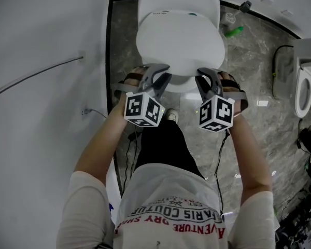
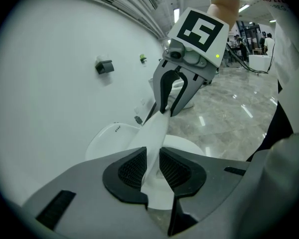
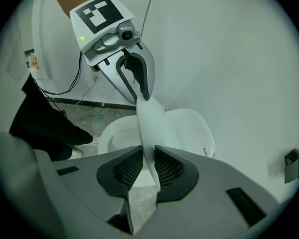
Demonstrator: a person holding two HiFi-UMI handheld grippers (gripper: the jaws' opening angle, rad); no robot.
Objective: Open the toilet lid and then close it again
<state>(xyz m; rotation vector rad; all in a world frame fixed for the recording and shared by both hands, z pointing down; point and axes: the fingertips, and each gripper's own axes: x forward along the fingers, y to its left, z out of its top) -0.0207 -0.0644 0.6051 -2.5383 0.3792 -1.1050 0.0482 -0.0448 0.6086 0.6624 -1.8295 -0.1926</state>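
Note:
The white toilet lid is tilted part-way up over the bowl. Both grippers hold its front rim from opposite sides. In the head view my left gripper is at the rim's left and my right gripper at its right. In the left gripper view the lid's edge runs between my left gripper's pads and fills the gap, and the right gripper grips the far end. The right gripper view mirrors this: the lid is pinched between the right gripper's pads.
A white wall with a cable stands close on the left. The person's leg and shoe are in front of the bowl. A second toilet stands at the right on the marble floor, and a green object lies beside the tank.

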